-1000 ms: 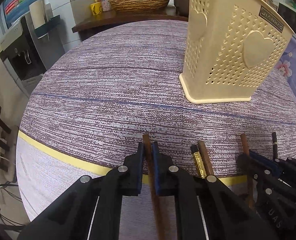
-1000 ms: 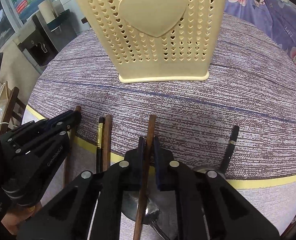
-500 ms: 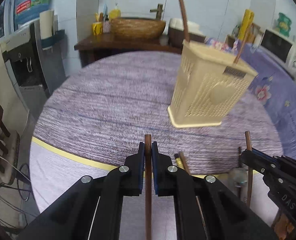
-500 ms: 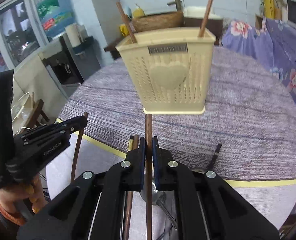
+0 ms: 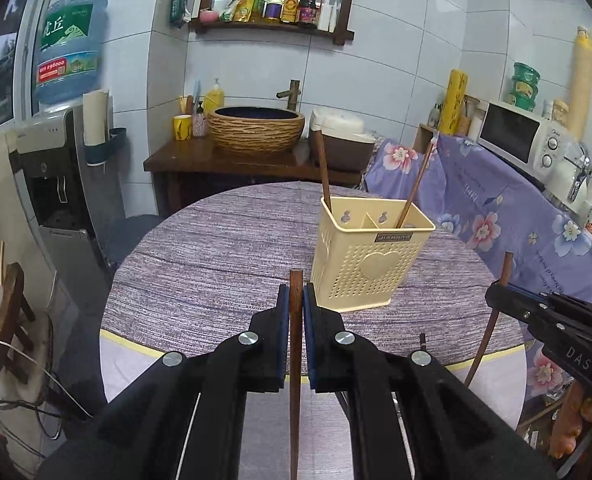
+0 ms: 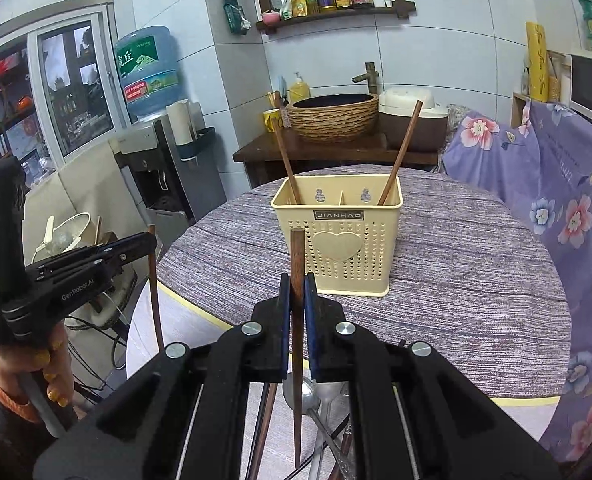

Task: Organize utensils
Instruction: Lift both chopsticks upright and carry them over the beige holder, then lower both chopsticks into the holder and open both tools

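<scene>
A cream perforated utensil holder (image 5: 370,264) (image 6: 338,240) stands on the round table with two brown chopsticks (image 5: 323,168) (image 6: 400,152) leaning in it, one at each side. My left gripper (image 5: 294,300) is shut on a brown chopstick (image 5: 294,360), held upright, high above the table's near edge and short of the holder. My right gripper (image 6: 294,292) is shut on another brown chopstick (image 6: 297,340), also raised in front of the holder. Each gripper shows in the other's view (image 5: 496,296) (image 6: 147,240). Spoons (image 6: 316,404) and more chopsticks lie under the right gripper.
The table carries a purple striped cloth (image 5: 215,264) with a yellow band (image 5: 131,347) near its front edge. A flowered purple cover (image 5: 496,216) lies to the right. A water dispenser (image 5: 51,184) stands left, a basin stand (image 5: 255,132) behind.
Both grippers have risen from the tabletop, each lifting its chopstick upright. The holder now appears farther away and lower in both views.
</scene>
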Demonstrator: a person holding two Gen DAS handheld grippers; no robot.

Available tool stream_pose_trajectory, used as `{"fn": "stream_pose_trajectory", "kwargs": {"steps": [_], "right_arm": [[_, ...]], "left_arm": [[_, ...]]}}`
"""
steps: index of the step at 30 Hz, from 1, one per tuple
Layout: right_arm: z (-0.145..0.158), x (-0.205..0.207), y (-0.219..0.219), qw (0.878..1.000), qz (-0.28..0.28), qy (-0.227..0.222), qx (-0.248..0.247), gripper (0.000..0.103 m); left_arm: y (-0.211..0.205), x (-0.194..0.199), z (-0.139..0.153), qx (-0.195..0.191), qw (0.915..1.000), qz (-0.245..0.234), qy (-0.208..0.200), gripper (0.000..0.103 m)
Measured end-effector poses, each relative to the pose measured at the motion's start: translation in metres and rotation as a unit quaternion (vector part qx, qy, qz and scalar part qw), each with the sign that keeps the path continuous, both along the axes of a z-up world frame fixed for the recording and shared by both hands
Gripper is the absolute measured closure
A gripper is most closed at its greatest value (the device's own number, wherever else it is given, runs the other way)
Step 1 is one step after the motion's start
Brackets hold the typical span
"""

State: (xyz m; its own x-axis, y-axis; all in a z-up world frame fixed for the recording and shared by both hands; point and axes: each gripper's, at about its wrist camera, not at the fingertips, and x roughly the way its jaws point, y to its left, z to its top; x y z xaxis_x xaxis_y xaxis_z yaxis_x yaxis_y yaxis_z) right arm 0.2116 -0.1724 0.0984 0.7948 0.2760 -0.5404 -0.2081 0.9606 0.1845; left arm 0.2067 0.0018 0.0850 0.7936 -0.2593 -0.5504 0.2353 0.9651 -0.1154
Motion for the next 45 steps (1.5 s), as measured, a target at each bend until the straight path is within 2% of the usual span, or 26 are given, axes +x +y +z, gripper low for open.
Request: {"fn": "stream_pose_trajectory", "kwargs": {"steps": [19, 26, 32, 36, 40, 42, 45], "right_arm": [[0.008, 0.006, -0.004, 1.0, 0.012, 0.003, 0.008, 0.096], [0.017, 0.014, -0.009, 1.0, 0.013, 0.0, 0.015, 0.096], [0.055, 0.03, -0.019, 1.0, 0.012, -0.019, 0.021, 0.096], [0.107, 0.052, -0.031, 0.998, -0.004, -0.049, 0.027, 0.096], [0.157, 0.07, -0.044, 0.995, -0.027, -0.089, 0.033, 0.096], [0.175, 0.077, -0.049, 0.992, -0.041, -0.114, 0.029, 0.096], [0.18, 0.089, -0.053, 0.99, -0.053, -0.127, 0.024, 0.096]], "left_arm": [[0.01, 0.001, 0.013, -0.017, 0.9998, -0.013, -0.008, 0.095], [0.008, 0.007, 0.028, -0.02, 0.9994, -0.018, -0.019, 0.095], [0.002, 0.016, 0.072, -0.026, 0.9982, -0.027, -0.047, 0.095], [-0.011, 0.024, 0.121, -0.017, 0.9959, -0.028, -0.084, 0.095], [-0.027, 0.04, 0.172, -0.032, 0.9932, -0.024, -0.11, 0.095], [-0.035, 0.048, 0.186, -0.029, 0.9918, -0.016, -0.123, 0.095], [-0.051, 0.062, 0.192, -0.026, 0.9904, -0.01, -0.135, 0.095]]}}
